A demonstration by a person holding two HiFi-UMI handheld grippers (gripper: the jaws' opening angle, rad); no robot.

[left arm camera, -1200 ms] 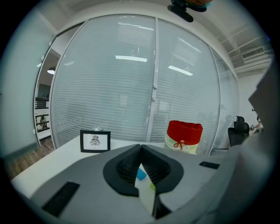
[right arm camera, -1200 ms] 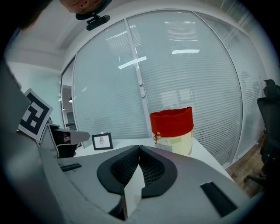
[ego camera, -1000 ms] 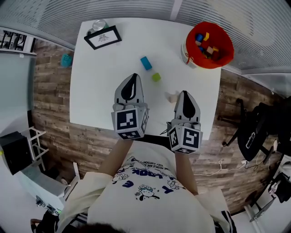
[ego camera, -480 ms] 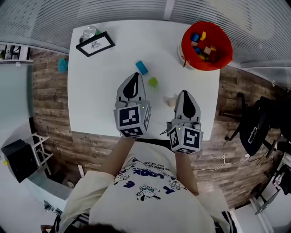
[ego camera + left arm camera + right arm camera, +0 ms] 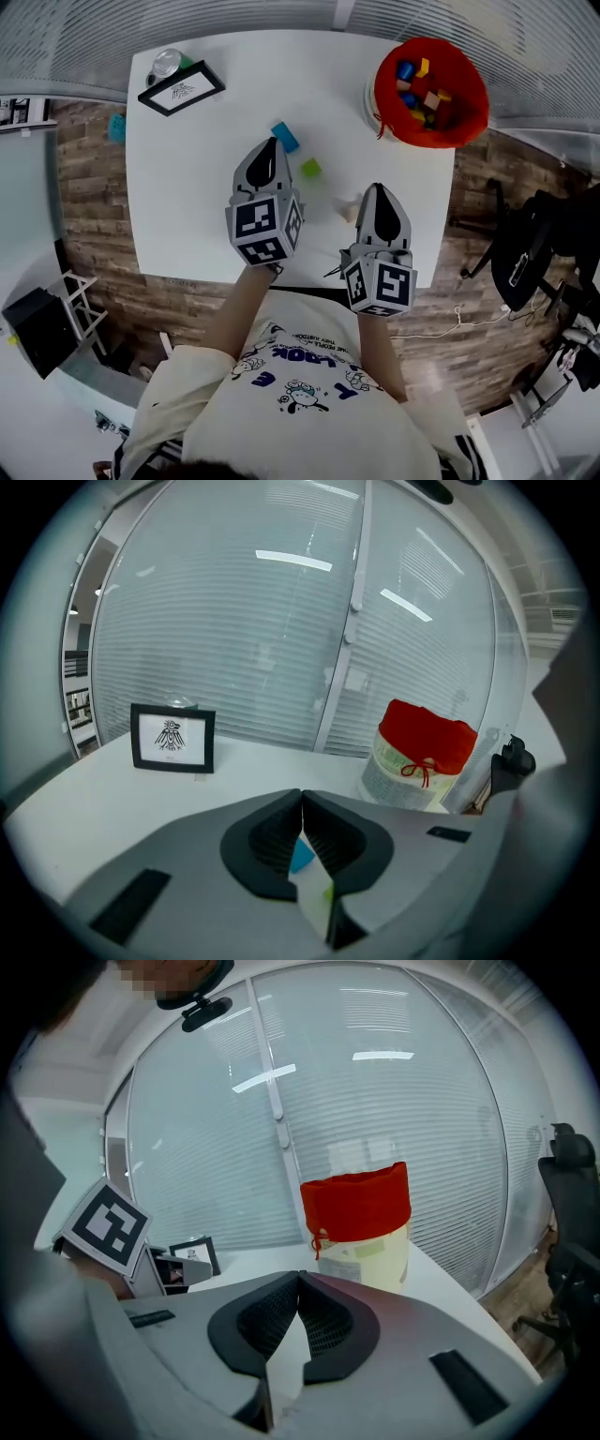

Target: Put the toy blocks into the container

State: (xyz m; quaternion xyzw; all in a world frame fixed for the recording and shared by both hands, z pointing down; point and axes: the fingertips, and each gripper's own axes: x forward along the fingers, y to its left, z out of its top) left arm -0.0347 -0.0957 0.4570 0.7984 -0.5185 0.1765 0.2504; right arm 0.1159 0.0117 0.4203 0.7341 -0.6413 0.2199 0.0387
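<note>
Left gripper and right gripper fingers closed, empty; beige block only in head view.

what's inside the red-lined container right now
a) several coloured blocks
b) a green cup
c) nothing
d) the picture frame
a: the head view shows several coloured blocks lying inside the red-lined container.

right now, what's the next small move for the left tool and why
Probably open the left tool and ease it down over the blue block. Its jaws are closed together on nothing, and that block lies on the table just ahead of its tip, with the green block beside it, both outside the red container.
</note>
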